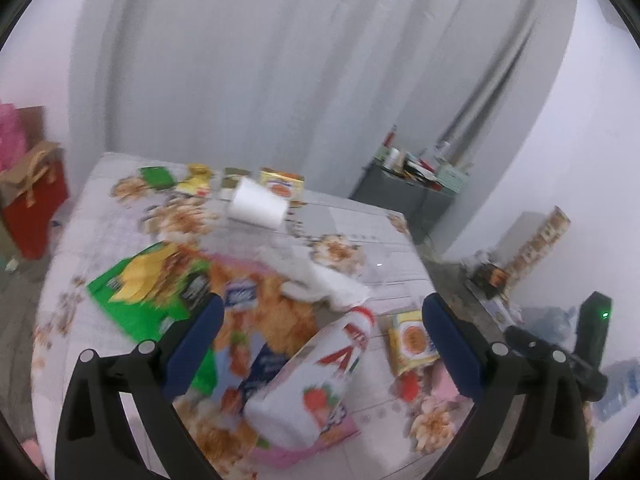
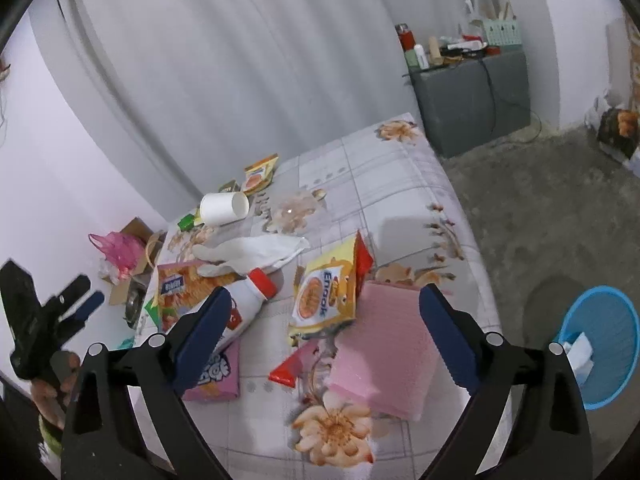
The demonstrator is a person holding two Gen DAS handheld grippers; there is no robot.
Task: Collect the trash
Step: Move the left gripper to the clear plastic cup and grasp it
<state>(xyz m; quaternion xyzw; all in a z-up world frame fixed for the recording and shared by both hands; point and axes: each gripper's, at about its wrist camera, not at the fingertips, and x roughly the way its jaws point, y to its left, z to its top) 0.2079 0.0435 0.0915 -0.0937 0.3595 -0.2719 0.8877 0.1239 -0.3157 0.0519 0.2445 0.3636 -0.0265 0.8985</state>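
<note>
Both my grippers hang over the table (image 2: pixel 384 184), its floral cloth strewn with trash.

My left gripper (image 1: pixel 322 344) stands wide open, nothing between the blue pads (image 1: pixel 196 344). Below it, the white bottle (image 1: pixel 312 380) with the red cap lies on its side across a pink box (image 1: pixel 240 360). Left of that lies a green chip bag (image 1: pixel 148 292). A crumpled white glove (image 1: pixel 320 280) lies just past the bottle's cap. This view is blurred, so small print is unreadable.

My right gripper (image 2: pixel 326 332) is also spread wide and grasps nothing. Under it: a yellow noodle packet (image 2: pixel 324 292) with a red edge, tilted up and touching a pink sponge (image 2: pixel 384 352) on its right. A red wrapper (image 2: pixel 290 368) lies just in front of the packet. The bottle's cap shows left of the packet, the body partly behind my left-side pad (image 2: pixel 200 336).

Farther back on the table, a white paper cup (image 2: pixel 224 208) lies on its side, mouth to the right. Beyond it lie a second yellow packet (image 2: pixel 260 174) and a few small wrappers, green and yellow, too small to read.

A blue bin (image 2: pixel 600 344) stands on the floor off the table's right edge, with white paper in it. A grey cabinet (image 2: pixel 472 100) with clutter on top stands by the curtain (image 2: pixel 240 60). At the table's left side is a red bag (image 1: pixel 36 200).

In the right wrist view, my left gripper shows at the far left, held in my hand (image 2: pixel 52 388).
</note>
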